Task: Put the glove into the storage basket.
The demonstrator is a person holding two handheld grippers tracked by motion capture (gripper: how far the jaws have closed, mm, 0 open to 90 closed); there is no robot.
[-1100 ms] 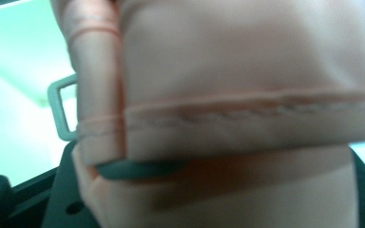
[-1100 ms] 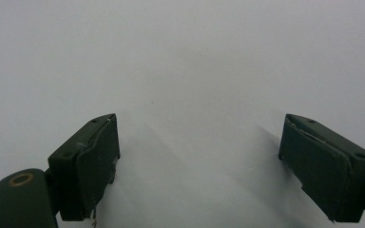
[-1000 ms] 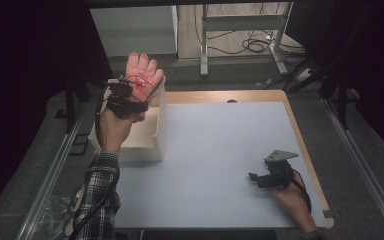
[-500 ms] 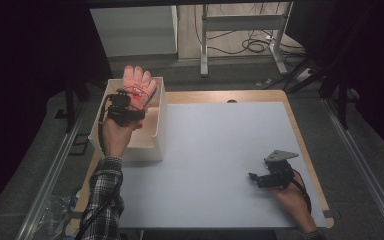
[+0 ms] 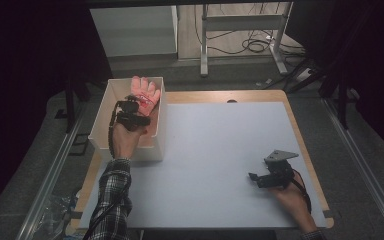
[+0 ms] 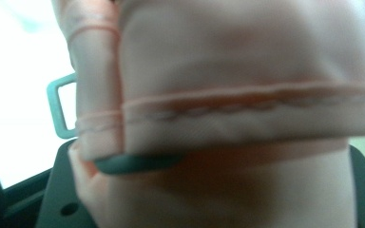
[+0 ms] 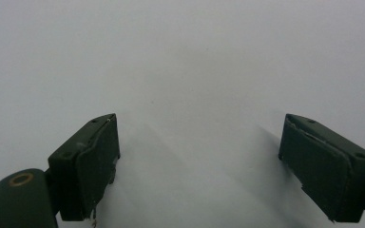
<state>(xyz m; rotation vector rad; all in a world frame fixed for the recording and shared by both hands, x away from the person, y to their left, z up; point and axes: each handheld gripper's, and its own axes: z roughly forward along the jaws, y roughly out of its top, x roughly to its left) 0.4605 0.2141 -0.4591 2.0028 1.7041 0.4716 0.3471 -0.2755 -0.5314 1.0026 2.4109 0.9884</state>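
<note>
While over the bin (image 5: 105, 117), left tool (image 5: 139, 103) holds glove (image 5: 146, 90).

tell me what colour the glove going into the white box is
Pale pink glove with stitched seams, clearest in the left gripper view.

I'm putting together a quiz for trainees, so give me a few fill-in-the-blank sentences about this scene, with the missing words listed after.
1. The left gripper holds a pink ____ over the white bin.
2. The right gripper hovers over the table with its jaws ____.
3. The white bin stands at the table's ____ edge in the high view.
4. In the left gripper view, the pink fabric shows a line of ____ along its hem.

Missing words: glove; open; left; stitching
</note>
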